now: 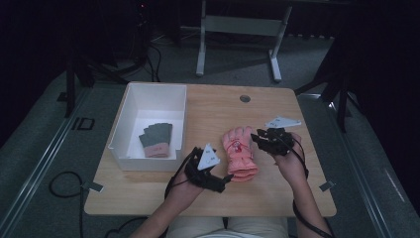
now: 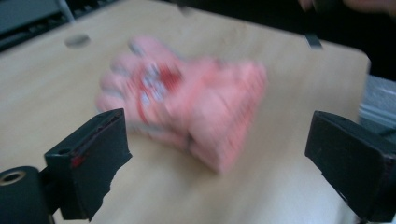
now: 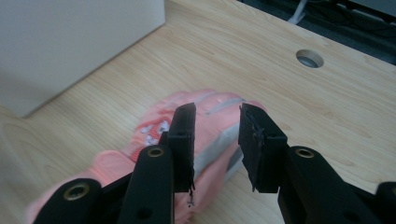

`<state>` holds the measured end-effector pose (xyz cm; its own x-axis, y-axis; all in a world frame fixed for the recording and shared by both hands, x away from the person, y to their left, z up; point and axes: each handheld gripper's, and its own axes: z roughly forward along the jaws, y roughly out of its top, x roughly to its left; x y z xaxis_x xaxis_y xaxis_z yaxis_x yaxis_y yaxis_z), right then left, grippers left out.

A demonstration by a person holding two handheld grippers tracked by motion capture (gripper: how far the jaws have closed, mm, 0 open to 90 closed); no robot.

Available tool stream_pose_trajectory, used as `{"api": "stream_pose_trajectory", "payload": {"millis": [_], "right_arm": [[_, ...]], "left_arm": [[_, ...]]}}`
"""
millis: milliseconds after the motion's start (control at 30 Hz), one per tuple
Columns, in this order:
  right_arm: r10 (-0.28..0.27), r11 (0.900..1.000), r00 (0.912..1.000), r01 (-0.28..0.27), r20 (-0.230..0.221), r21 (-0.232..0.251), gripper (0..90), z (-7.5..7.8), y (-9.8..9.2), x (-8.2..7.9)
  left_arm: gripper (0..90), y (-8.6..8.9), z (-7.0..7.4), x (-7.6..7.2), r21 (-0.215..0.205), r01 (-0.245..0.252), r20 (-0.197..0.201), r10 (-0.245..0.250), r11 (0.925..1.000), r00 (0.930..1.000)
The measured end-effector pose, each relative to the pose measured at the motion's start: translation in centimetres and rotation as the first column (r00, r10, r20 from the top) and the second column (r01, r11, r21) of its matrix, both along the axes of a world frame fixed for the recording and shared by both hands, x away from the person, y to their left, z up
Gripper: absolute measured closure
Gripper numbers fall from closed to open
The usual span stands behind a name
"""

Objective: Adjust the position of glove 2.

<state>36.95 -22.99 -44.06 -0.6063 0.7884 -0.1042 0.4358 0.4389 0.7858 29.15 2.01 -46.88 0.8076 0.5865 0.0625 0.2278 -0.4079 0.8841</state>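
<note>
Pink glove [image 1: 239, 152] flat on the table [image 1: 277, 198], both grippers off it.

Left gripper [image 2: 219, 154] gapes wide beside its cuff; right gripper [image 3: 216, 140] (narrowly parted, empty) hovers over the fingers; the high view adds a white box [image 1: 130, 106].

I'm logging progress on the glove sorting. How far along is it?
Done: the grey glove lies in the white box. In hand: nothing is gripped; the pink glove lies flat on the table, the left gripper wide open by its cuff and the right gripper part open over its fingers, jaws clear of it. Left: probably picking up the pink glove and boxing it.
</note>
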Motion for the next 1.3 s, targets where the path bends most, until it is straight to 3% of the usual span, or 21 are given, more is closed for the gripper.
{"api": "stream_pose_trajectory", "payload": {"millis": [67,233,267,367,433,467,567,700,767,833,933,1000,1033,1067,1100,1133,1167,1200,1233,1267,1300], "right_arm": [[-0.015,1.000,0.9998,0.015,-0.013,-0.001,67.6,-0.5,-0.2,0.4],[-0.026,0.999,0.9989,0.027,-0.039,0.022,68.5,-1.7,-0.4,1.1],[-0.030,0.999,0.9985,0.031,-0.046,0.029,68.7,-1.8,-0.2,1.3],[-0.039,0.998,0.9979,0.042,-0.052,0.052,69.7,-2.1,0.3,1.6],[-0.043,0.998,0.9976,0.046,-0.054,0.048,70.2,-2.4,0.8,1.9],[-0.046,0.998,0.9973,0.049,-0.057,0.043,70.2,-2.5,1.0,2.0],[-0.042,0.999,0.9959,0.044,-0.080,0.028,67.9,-3.3,1.2,2.3],[-0.042,0.999,0.9910,0.042,-0.127,0.000,63.2,-5.3,0.9,2.5],[-0.037,0.999,0.9880,0.037,-0.150,-0.004,61.0,-5.9,0.7,2.6],[-0.041,0.999,0.9831,0.043,-0.179,0.008,57.3,-6.2,0.4,2.8],[-0.046,0.999,0.9744,0.044,-0.220,-0.012,51.5,-6.8,0.4,3.3],[-0.048,0.999,0.9688,0.048,-0.243,-0.004,50.3,-7.2,0.4,3.6],[-0.045,0.999,0.9615,0.049,-0.271,0.010,49.9,-7.5,0.4,3.8],[-0.045,0.999,0.9615,0.049,-0.271,0.010,49.9,-7.5,0.4,3.8],[-0.036,0.995,0.9408,0.066,-0.337,0.076,50.6,-8.2,0.2,4.4],[-0.031,0.993,0.9349,0.070,-0.354,0.097,52.8,-8.4,0.1,4.5],[-0.021,0.991,0.9299,0.069,-0.367,0.118,55.4,-8.5,0.0,4.6],[-0.018,0.990,0.9296,0.068,-0.368,0.123,58.5,-8.5,0.0,4.6],[-0.015,0.991,0.9328,0.063,-0.360,0.121,61.7,-8.5,0.0,4.5],[-0.017,0.991,0.9351,0.062,-0.354,0.117,64.0,-8.4,0.2,4.3],[-0.021,0.992,0.9379,0.063,-0.346,0.109,65.7,-8.2,0.4,4.2]], "left_arm": [[12.6,-0.7,0.9,1.5,-0.018,-0.013,0.030,0.013,0.9998,0.9995],[15.5,-2.3,1.4,5.5,-0.002,-0.094,-0.013,0.094,0.9956,0.9955],[16.0,-2.3,1.4,5.5,-0.002,-0.094,-0.013,0.094,0.9956,0.9955],[19.4,-2.6,0.1,8.1,0.004,-0.124,-0.097,0.124,0.9923,0.9875],[22.1,-2.6,-0.7,9.1,0.014,-0.152,-0.138,0.152,0.9883,0.9787],[22.3,-2.6,-0.7,9.1,0.014,-0.152,-0.138,0.152,0.9883,0.9787],[24.3,-2.3,-2.5,10.5,0.022,-0.186,-0.242,0.185,0.9824,0.9525],[24.3,-2.3,-4.3,11.4,0.055,-0.196,-0.333,0.203,0.9791,0.9209],[24.3,-2.4,-5.4,11.8,0.068,-0.191,-0.393,0.202,0.9793,0.8972],[24.2,-2.6,-6.4,12.2,0.072,-0.172,-0.463,0.186,0.9824,0.8664],[24.3,-2.8,-7.2,12.4,0.070,-0.170,-0.494,0.182,0.9830,0.8501],[25.7,-2.9,-7.9,12.9,0.058,-0.156,-0.533,0.163,0.9860,0.8303],[27.1,-2.9,-8.2,13.2,0.052,-0.153,-0.556,0.156,0.9868,0.8167],[28.4,-2.9,-8.2,13.2,0.052,-0.153,-0.556,0.156,0.9868,0.8167],[36.0,-2.6,-8.8,13.7,0.001,-0.128,-0.603,0.103,0.9917,0.7909],[41.7,-2.7,-8.9,13.8,-0.021,-0.112,-0.618,0.075,0.9935,0.7823],[49.0,-2.7,-9.0,13.9,-0.043,-0.099,-0.629,0.050,0.9941,0.7759],[54.2,-2.7,-8.9,14.0,-0.049,-0.091,-0.631,0.040,0.9946,0.7751],[59.8,-2.7,-8.7,13.9,-0.048,-0.081,-0.622,0.034,0.9955,0.7820],[64.8,-2.7,-8.7,13.9,-0.048,-0.081,-0.622,0.034,0.9955,0.7820],[69.8,-2.8,-8.3,13.8,-0.046,-0.071,-0.613,0.028,0.9964,0.7895]]}}
